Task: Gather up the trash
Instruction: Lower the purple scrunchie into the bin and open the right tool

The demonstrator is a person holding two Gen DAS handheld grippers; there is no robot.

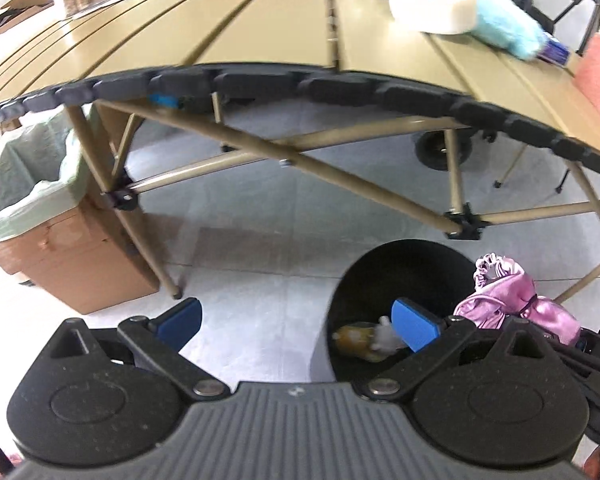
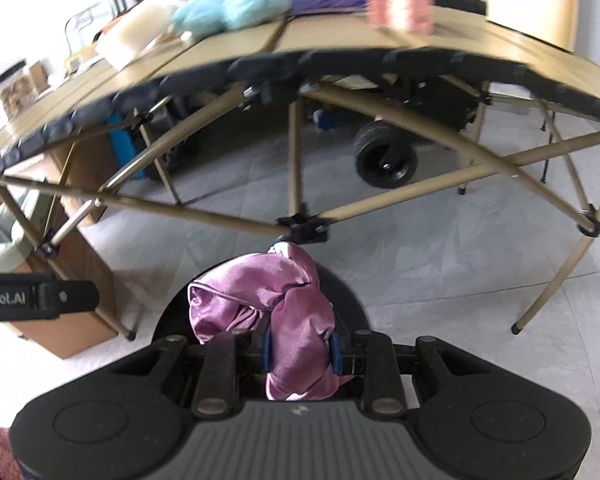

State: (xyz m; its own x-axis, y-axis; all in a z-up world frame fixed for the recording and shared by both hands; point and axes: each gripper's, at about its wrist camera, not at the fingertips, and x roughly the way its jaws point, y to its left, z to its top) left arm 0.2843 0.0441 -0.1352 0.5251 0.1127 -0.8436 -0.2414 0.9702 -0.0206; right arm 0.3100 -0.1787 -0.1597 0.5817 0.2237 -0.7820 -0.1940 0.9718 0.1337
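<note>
While clamped between right jaws, pink cloth (image 2: 296, 320) (crumpled), above black bin (image 1: 400, 276)

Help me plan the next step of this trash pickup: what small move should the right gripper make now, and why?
Probably lower the right gripper a little and open it. Its pads are clamped on the pink cloth, which hangs right over the round black bin on the floor. The bin already holds some scraps, and the left gripper is open and empty, so it is clear of the drop.
</note>
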